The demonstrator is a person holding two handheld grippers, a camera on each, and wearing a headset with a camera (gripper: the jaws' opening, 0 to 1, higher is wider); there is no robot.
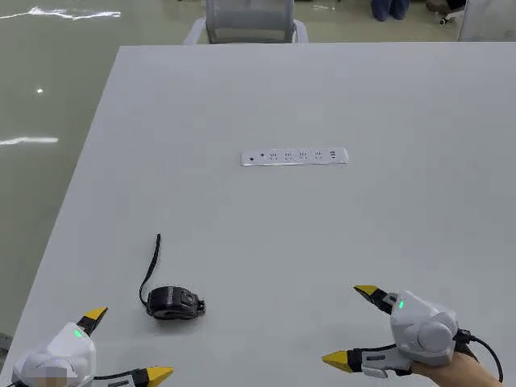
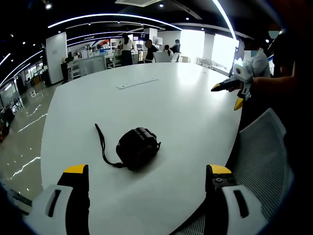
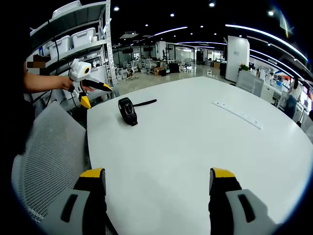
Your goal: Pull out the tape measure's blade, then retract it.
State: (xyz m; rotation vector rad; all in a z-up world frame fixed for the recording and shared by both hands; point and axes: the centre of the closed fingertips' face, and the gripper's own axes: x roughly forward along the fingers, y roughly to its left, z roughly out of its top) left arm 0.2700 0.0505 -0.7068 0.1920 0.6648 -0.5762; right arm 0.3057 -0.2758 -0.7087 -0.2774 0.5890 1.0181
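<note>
A black tape measure (image 1: 174,303) lies on the white table (image 1: 306,105) near its front left, its black wrist strap (image 1: 151,266) trailing away from me. In the left gripper view the tape measure (image 2: 137,147) rests just ahead of the yellow-tipped jaws. My left gripper (image 1: 125,345) hovers open at the table's front edge, a little left of the case and apart from it. My right gripper (image 1: 357,326) is open too, well to the right of the case, holding nothing. The right gripper view has the tape measure (image 3: 127,110) far off to the left.
A white power strip (image 1: 294,156) lies across the middle of the table. A grey chair (image 1: 249,22) stands at the far edge, and a mesh chair (image 3: 46,147) sits by the near edge. Shiny floor (image 1: 40,121) drops away to the left.
</note>
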